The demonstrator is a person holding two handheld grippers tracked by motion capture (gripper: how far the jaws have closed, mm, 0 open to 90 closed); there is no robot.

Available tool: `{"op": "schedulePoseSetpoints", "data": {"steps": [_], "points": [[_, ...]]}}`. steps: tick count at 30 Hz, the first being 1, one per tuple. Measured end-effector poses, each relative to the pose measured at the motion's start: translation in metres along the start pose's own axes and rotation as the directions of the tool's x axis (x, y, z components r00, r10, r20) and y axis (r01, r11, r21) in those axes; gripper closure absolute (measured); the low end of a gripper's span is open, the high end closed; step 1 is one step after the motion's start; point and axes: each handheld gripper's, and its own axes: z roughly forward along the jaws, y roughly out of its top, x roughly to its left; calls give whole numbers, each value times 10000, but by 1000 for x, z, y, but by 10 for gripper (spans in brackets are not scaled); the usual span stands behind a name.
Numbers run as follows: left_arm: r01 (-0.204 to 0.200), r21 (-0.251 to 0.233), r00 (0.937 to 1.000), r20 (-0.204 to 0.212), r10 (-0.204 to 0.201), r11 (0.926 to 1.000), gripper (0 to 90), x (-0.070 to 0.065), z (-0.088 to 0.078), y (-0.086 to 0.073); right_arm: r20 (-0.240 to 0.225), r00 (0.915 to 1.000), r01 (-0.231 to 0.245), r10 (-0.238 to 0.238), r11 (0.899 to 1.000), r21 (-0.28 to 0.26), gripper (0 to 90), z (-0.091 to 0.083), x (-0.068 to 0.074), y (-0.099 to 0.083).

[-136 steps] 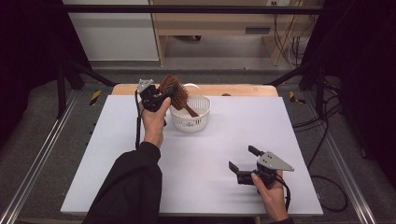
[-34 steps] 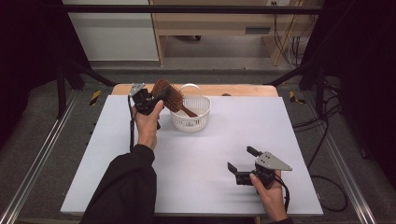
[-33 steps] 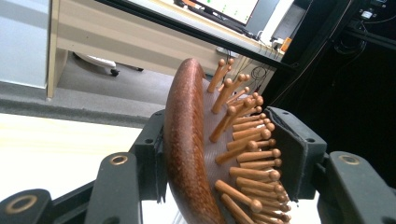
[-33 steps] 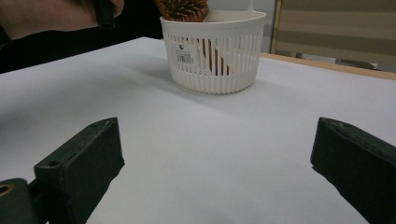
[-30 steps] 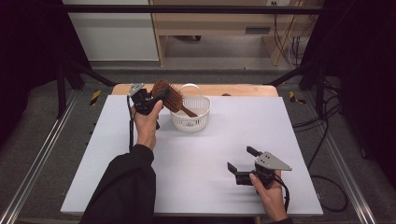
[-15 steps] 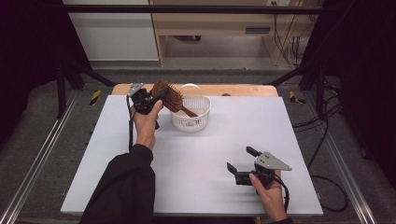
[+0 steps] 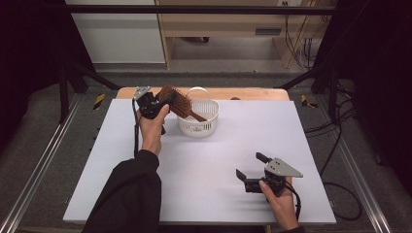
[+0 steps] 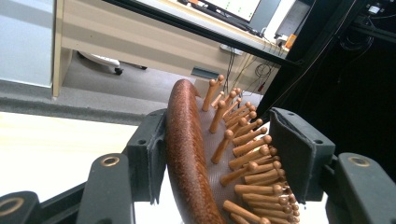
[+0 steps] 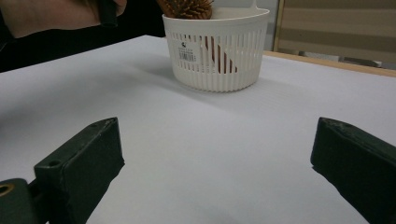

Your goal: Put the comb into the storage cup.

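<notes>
The lower end of the hairbrush (image 8: pixel 196 158) runs off the bottom edge of my left gripper view. In the high view its handle dips into the white basket (image 7: pixel 198 127), the tip hidden behind the wall. Whether my left gripper's (image 8: pixel 219 154) right pad touches the bristles, I cannot tell.

My wide, flat table (image 7: pixel 145 160) with its matte white top is carrying one thing set directly on it: a small round white plastic basket (image 7: pixel 198 125) with slotted walls, standing upright toward the far edge, where a strip of pale wood (image 7: pixel 252 93) is showing behind the white sheet.
</notes>
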Motion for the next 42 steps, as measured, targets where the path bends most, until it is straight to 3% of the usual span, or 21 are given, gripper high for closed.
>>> {"op": "schedulePoseSetpoints", "data": {"steps": [24, 42], "points": [[44, 263, 9998, -187, -39, 9996, 365, 1, 3, -4, -24, 10000, 25, -25, 10000, 25, 27, 0, 0, 0], [-232, 201, 9993, -295, 238, 9995, 344, 0, 2, -5, -44, 10000, 9, -9, 10000, 22, 27, 0, 1, 0]]}}
